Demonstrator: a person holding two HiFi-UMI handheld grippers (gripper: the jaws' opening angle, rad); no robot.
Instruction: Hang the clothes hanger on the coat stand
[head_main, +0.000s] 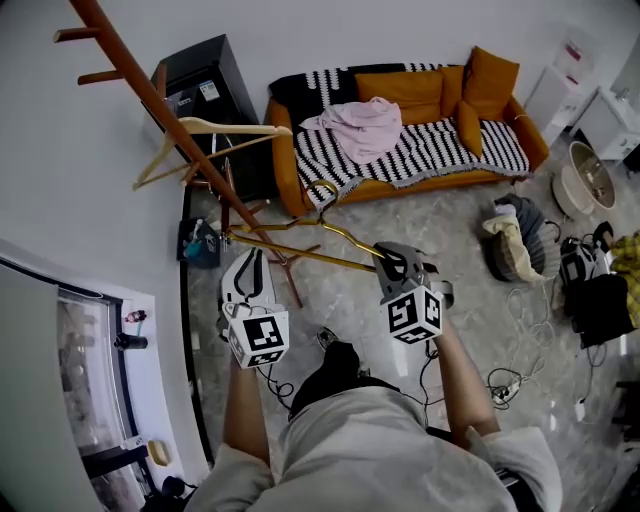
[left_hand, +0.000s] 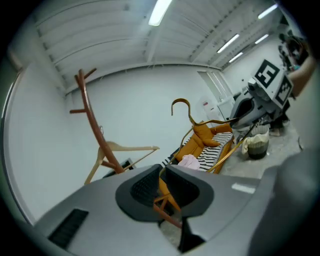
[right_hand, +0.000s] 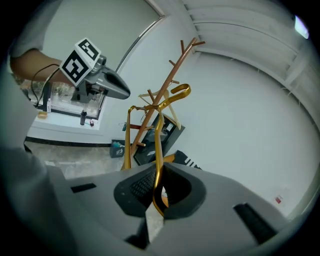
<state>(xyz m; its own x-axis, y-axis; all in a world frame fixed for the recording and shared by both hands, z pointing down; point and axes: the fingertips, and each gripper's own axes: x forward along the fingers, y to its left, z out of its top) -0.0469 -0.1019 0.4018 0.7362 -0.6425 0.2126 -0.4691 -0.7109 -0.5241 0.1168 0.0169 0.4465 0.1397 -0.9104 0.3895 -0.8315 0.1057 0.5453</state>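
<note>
Gold clothes hanger (right_hand: 158, 150): one arm clamped between the jaws of the right gripper (head_main: 388, 258). It is held in the air above the floor, close to the lower pole of the coat stand (head_main: 150, 92), on no peg.
Left gripper (head_main: 248, 262): jaws closed together, nothing between them, near the hanger's far end.
Wooden hanger (head_main: 230, 127): hung on the stand.
Behind: orange sofa (head_main: 410, 90) with a pink garment (head_main: 362, 125) lying on it.

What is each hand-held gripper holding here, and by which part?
Right hand-held gripper grips the gold hanger at one end corner; left hand-held gripper is shut, empty.
</note>
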